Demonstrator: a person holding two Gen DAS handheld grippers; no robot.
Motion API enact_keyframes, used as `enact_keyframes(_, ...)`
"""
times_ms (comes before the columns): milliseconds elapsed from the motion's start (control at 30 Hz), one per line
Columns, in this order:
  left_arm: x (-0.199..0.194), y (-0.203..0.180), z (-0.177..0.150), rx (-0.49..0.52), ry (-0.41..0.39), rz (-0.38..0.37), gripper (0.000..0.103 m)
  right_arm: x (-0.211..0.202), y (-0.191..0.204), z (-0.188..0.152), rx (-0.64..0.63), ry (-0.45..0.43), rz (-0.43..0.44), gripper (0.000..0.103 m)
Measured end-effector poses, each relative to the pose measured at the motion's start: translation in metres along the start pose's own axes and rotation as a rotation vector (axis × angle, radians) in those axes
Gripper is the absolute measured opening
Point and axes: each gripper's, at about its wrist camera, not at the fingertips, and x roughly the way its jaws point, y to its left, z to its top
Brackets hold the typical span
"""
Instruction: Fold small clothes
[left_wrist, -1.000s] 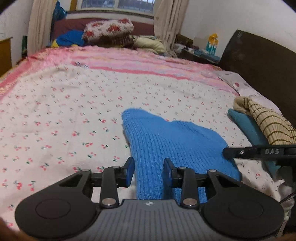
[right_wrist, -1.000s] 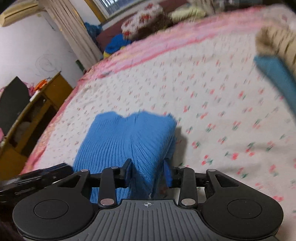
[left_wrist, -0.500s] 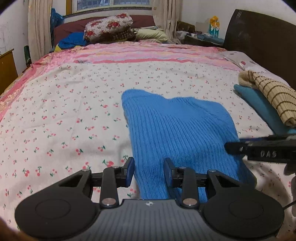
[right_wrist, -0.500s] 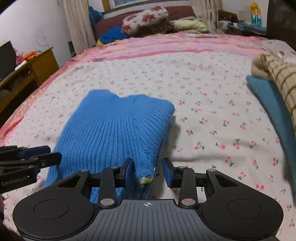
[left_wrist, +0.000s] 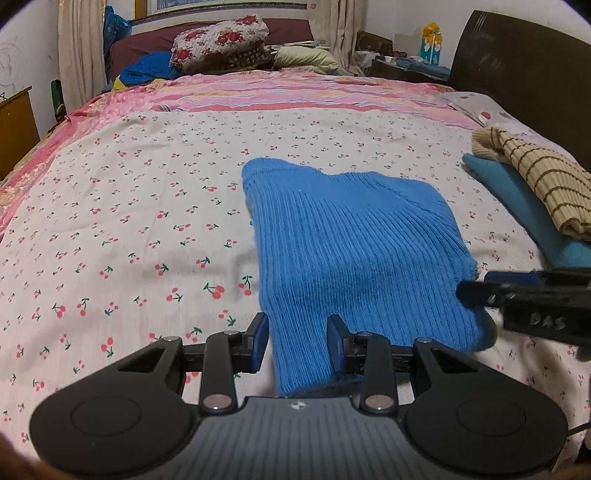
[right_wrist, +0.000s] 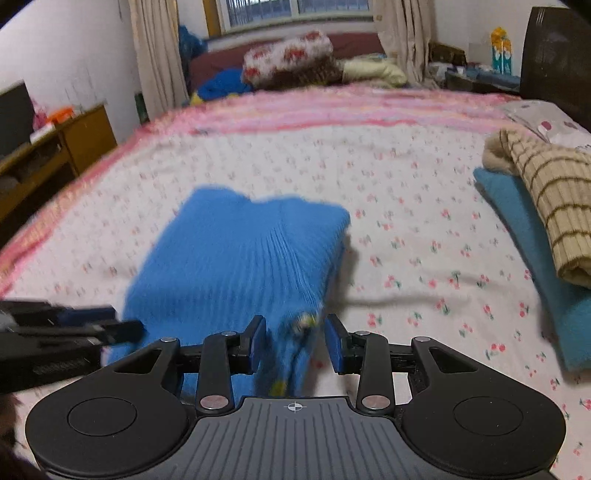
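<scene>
Dim indoor light, right-view motion blur

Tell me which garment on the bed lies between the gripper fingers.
The bright blue ribbed sweater; the teal garment and striped beige one lie stacked apart, at the right.

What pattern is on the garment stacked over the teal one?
Beige with thin brown stripes; clearest in the left wrist view.

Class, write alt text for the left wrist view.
The left gripper straddles the near edge of a folded blue ribbed sweater on a cherry-print bedsheet. The right gripper reaches in at the sweater's right edge.
</scene>
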Motion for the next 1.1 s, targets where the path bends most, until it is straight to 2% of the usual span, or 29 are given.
enact_keyframes(67,-0.004,-0.001,-0.002,0.004,-0.002,0.005,0.04,0.002,-0.002,-0.003,0.013,0.021,-0.007,0.034)
enact_keyframes(167,-0.007,-0.003,-0.004,0.003,-0.001,0.01,0.041,-0.009,-0.002,-0.006,0.031,-0.009,0.007,0.034)
enact_keyframes(300,-0.009,-0.005,-0.009,0.0,0.01,0.035,0.049,-0.023,0.001,-0.012,0.055,-0.042,0.022,0.034)
enact_keyframes(367,-0.011,-0.007,-0.015,-0.005,0.005,0.067,0.056,-0.029,0.003,-0.017,0.068,-0.049,0.027,0.034)
enact_keyframes(433,-0.013,-0.008,-0.02,-0.01,0.0,0.099,0.074,-0.035,0.006,-0.022,0.075,-0.055,0.037,0.034)
enact_keyframes(500,-0.017,-0.01,-0.025,-0.002,-0.014,0.122,0.082,-0.04,0.009,-0.026,0.079,-0.058,0.048,0.035)
enact_keyframes(600,-0.023,-0.011,-0.031,-0.01,-0.035,0.106,0.091,-0.045,0.017,-0.034,0.065,-0.048,0.069,0.035)
enact_keyframes(1100,-0.033,-0.02,-0.042,-0.013,-0.076,0.118,0.091,-0.039,0.03,-0.052,0.031,0.006,0.084,0.035)
